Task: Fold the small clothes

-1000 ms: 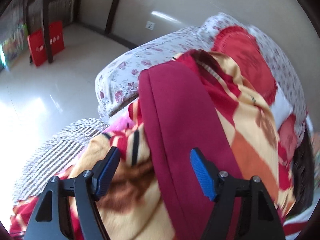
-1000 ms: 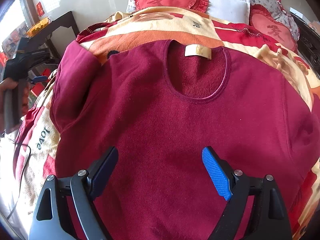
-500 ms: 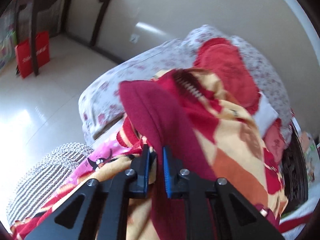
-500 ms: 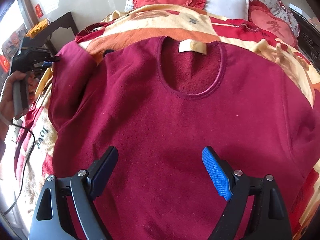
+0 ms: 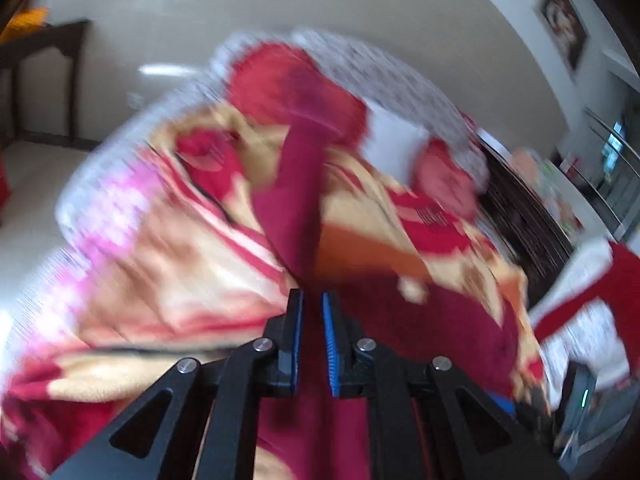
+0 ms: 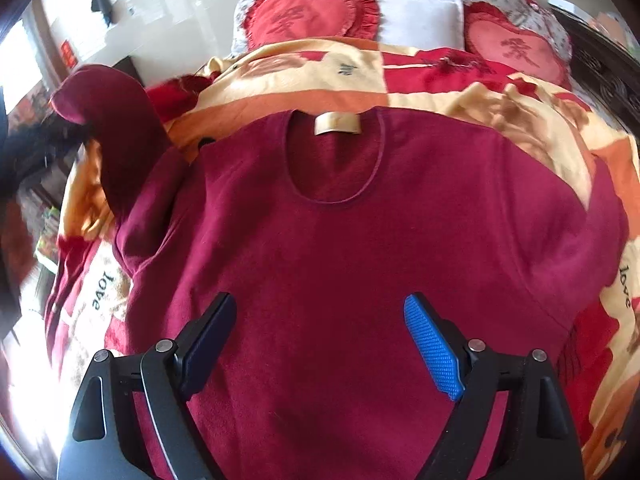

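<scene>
Since the earlier frame, the sleeve (image 6: 108, 120) has been lifted clear of the blanket (image 6: 460, 92), clenched in the left gripper (image 5: 312, 336). Sweater (image 6: 360, 260) is laid flat, neckline towards the pillows (image 6: 304, 16). Right gripper (image 6: 320, 344) is spread above the hem.

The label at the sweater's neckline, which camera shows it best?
The right wrist view: the tan label sits sharp and unobstructed inside the maroon sweater collar. The left wrist view is motion-blurred and shows only a pale smear that may be it.
</scene>
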The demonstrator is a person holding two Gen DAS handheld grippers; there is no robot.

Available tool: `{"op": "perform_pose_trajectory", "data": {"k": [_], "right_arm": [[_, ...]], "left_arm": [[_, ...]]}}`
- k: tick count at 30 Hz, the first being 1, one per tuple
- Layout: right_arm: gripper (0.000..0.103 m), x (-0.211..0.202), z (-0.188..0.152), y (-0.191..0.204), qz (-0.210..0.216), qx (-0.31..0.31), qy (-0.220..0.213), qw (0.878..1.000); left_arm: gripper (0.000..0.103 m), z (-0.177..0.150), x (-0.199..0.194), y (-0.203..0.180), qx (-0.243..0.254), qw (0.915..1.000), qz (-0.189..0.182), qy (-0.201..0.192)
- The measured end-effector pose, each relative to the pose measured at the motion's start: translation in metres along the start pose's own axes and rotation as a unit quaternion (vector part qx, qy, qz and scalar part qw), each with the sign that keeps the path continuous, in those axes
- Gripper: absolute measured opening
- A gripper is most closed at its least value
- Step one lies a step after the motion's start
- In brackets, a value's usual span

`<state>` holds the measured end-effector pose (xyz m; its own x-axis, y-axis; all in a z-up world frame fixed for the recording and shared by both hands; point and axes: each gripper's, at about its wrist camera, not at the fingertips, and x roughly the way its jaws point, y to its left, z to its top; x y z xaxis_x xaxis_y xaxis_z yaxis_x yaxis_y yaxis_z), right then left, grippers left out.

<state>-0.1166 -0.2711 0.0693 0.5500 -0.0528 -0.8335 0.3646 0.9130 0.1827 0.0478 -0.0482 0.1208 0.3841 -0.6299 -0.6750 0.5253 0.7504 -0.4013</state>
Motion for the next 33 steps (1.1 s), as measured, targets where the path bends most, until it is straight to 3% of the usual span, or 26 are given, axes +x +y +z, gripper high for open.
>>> {"op": "perform_pose_trajectory", "data": {"k": [4,6,8,10,12,15,18,22,24,25,26,28,33], "right_arm": [[0.07,-0.008,0.003,-0.006,0.016,0.021,-0.011,1.0],[0.07,-0.008,0.008,-0.008,0.035,0.03,-0.016,0.999],[0.07,-0.004,0.009,-0.013,0.054,0.038,-0.011,0.998],[0.07,0.002,0.012,-0.016,0.058,0.047,-0.007,0.997],[0.07,0.009,0.021,-0.016,0.062,0.047,-0.012,0.997],[0.07,0.021,0.051,-0.006,0.091,0.049,-0.034,0.994],[0.068,0.048,0.08,0.012,0.148,0.068,-0.024,0.986],[0.061,0.093,0.104,0.038,0.169,0.099,0.016,0.981],[0.057,0.114,0.109,0.044,0.166,0.122,0.029,0.978],[0.044,0.123,0.11,0.046,0.165,0.137,0.035,0.976],[0.023,0.132,0.112,0.046,0.167,0.151,0.039,0.974],[0.0,0.138,0.114,0.045,0.156,0.163,0.036,0.973],[0.0,0.086,0.113,0.033,0.186,0.14,-0.031,0.972]], "left_arm": [[0.013,-0.046,0.04,-0.027,0.048,0.9966,0.015,0.066],[0.028,-0.056,0.042,-0.025,0.051,0.9955,0.021,0.077],[0.046,-0.054,0.033,-0.016,0.047,0.9961,0.034,0.066],[0.053,-0.045,0.016,-0.001,0.038,0.9971,0.052,0.041],[0.059,-0.04,0.006,0.026,0.031,0.9944,0.097,0.029],[0.06,-0.028,0.013,0.07,0.024,0.9765,0.207,0.057],[0.053,-0.015,0.012,0.12,-0.032,0.9651,0.255,0.047],[0.05,0.004,-0.012,0.193,-0.122,0.9383,0.324,0.001],[0.043,0.006,-0.026,0.222,-0.164,0.9277,0.335,-0.004],[0.043,0.006,-0.035,0.23,-0.182,0.9307,0.317,-0.005],[0.043,0.002,-0.044,0.23,-0.186,0.9369,0.296,-0.01],[0.043,-0.001,-0.053,0.218,-0.179,0.9482,0.262,-0.02],[0.05,-0.017,-0.049,0.156,-0.122,0.9729,0.196,-0.008]]}}
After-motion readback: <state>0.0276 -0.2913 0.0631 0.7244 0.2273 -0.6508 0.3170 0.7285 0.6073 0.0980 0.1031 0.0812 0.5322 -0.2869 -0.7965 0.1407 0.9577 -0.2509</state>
